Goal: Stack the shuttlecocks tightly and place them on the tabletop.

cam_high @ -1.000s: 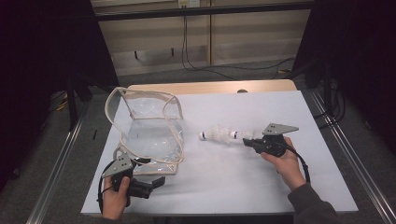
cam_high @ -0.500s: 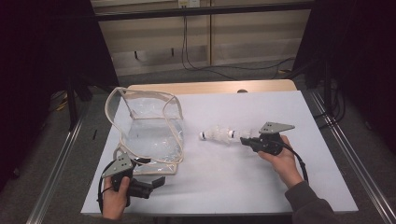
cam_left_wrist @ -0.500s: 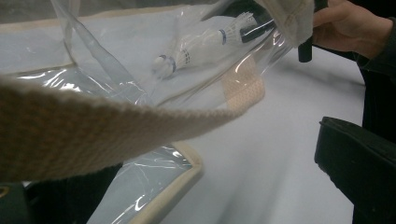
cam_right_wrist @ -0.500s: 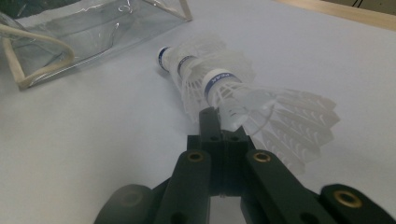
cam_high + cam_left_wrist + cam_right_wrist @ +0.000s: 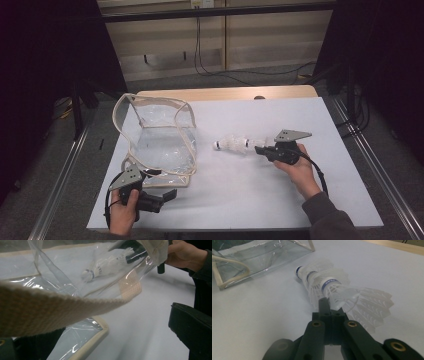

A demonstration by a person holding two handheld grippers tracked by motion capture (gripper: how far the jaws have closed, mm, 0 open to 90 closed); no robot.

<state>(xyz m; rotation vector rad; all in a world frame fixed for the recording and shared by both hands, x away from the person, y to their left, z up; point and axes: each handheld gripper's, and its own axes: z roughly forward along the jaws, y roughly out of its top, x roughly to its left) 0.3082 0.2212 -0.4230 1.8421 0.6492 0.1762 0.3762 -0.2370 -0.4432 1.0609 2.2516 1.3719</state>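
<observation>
A stack of white shuttlecocks (image 5: 234,145) is clamped at its feather end by the closed jaws of the right gripper (image 5: 260,148), just above the table (image 5: 260,200), beside the clear bag (image 5: 160,140). The bag's cloth strap (image 5: 50,312) is seen across the left gripper (image 5: 167,195), whose jaw state cannot be told.

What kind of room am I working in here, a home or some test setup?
Most likely a lab recording setup, not a home: a bare white-covered table ringed by black curtains, metal floor rails alongside, and loose black cables trailing down the plain back wall.
</observation>
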